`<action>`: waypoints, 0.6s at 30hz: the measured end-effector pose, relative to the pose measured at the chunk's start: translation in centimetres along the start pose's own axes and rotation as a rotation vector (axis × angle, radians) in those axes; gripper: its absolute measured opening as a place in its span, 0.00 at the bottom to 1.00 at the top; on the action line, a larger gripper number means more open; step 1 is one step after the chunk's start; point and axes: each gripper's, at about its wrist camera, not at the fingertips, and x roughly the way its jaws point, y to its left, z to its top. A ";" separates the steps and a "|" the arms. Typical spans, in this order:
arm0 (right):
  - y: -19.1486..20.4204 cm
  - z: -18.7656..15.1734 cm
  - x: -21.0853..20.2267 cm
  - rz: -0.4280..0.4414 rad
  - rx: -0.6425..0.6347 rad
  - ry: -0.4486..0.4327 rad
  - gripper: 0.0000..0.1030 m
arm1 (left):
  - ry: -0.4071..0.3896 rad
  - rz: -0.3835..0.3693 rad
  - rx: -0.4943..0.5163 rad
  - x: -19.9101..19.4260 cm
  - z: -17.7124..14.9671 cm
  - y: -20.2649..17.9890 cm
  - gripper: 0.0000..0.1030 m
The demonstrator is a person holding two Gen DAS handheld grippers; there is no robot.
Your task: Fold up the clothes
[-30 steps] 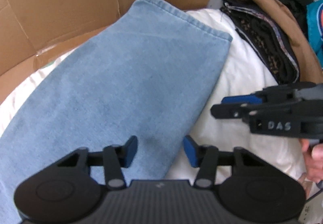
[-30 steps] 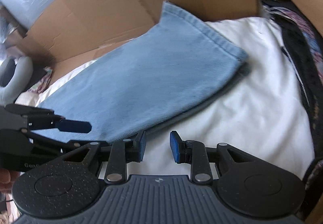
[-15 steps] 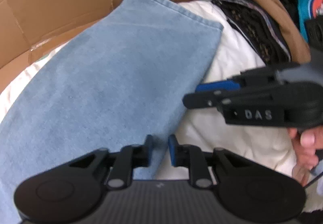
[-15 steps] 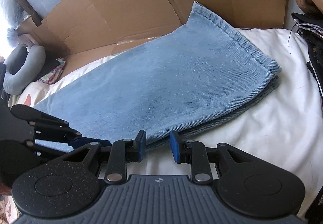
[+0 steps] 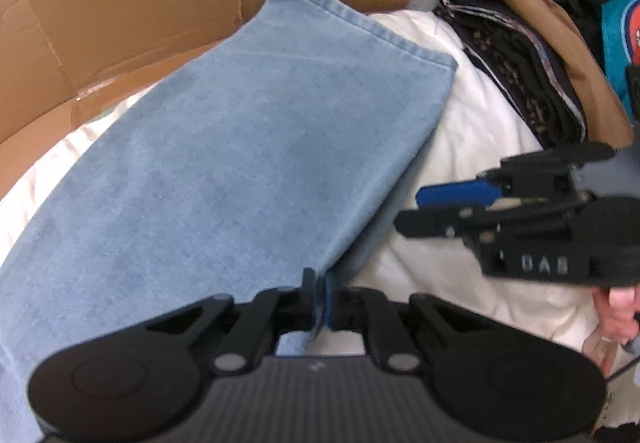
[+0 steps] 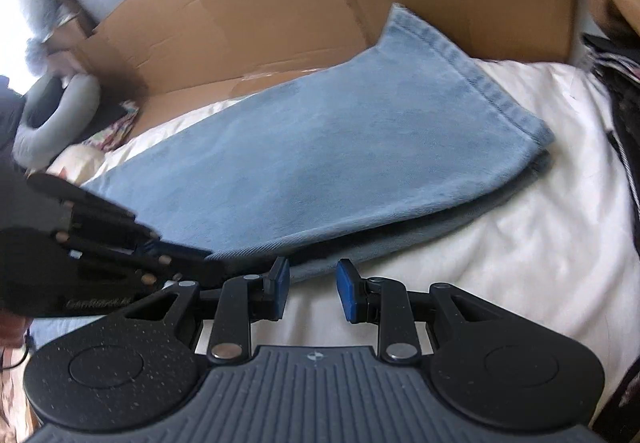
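Jeans (image 5: 224, 171) lie flat, already doubled leg on leg, across the white bedding (image 5: 480, 147) in your left wrist view, running from the hem at 12 o'clock down to 7 o'clock, with the cardboard (image 5: 120, 3) behind them. Your left tongs (image 5: 319, 303) have just been closing and now pinch the near side edge of the denim at 6 o'clock. The bite looks thin (only the very edge sits between the pads), so a quick lift could let it slip, or take one layer and leave the other behind. The stack of dark clothes (image 5: 532, 75) sits at 2 o'clock, near enough for a swung hem to knock it.

From the right wrist view, the jeans (image 6: 340, 163) fill the centre, hem at 1 o'clock, the lower leg peeking out along the near edge. Your right tongs (image 6: 312, 285) stand apart with nothing between them, the denim edge just beyond their tips. The left tongs (image 6: 192, 263) come in at 9 o'clock, close beside. If you lift with the left alone, the fold will likely skew; if the right grabs too shallow, it may catch bedding instead.
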 end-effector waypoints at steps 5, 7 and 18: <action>0.8 1.2 1.5 0.013 -0.049 0.006 0.29 | -0.038 0.000 -0.046 -0.9 0.1 1.0 0.03; 1.0 1.4 2.1 0.018 -0.057 0.016 0.29 | -0.047 -0.003 -0.060 -1.1 0.1 1.2 0.03; 0.6 -1.2 2.9 0.023 -0.077 0.134 0.31 | 0.026 -0.047 -0.046 0.8 -0.9 -0.1 0.03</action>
